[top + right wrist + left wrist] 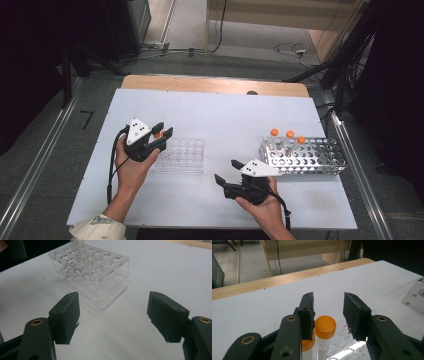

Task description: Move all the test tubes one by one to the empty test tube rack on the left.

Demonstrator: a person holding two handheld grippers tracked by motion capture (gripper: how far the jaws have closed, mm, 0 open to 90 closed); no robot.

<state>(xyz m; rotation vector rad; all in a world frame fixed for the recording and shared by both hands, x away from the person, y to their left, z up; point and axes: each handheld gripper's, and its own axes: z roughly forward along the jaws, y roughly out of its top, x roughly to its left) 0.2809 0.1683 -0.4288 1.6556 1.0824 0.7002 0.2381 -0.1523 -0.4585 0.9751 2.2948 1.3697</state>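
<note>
A clear plastic tube rack stands left of the table's middle. Two orange-capped tubes stand in its far left corner. One tube rises between the jaws of my left gripper; its cap lies close beside the left pad, and the right pad stands clear of it. The second cap is half hidden behind the left jaw. From above, my left gripper hovers over that corner, open. My right gripper rests near the front edge, open and empty, pointing at the clear rack.
A metal perforated rack sits at the right with three orange-capped tubes upright in its far left end; its corner shows in the left gripper view. White table surface stretches behind both racks, with a wooden edge beyond.
</note>
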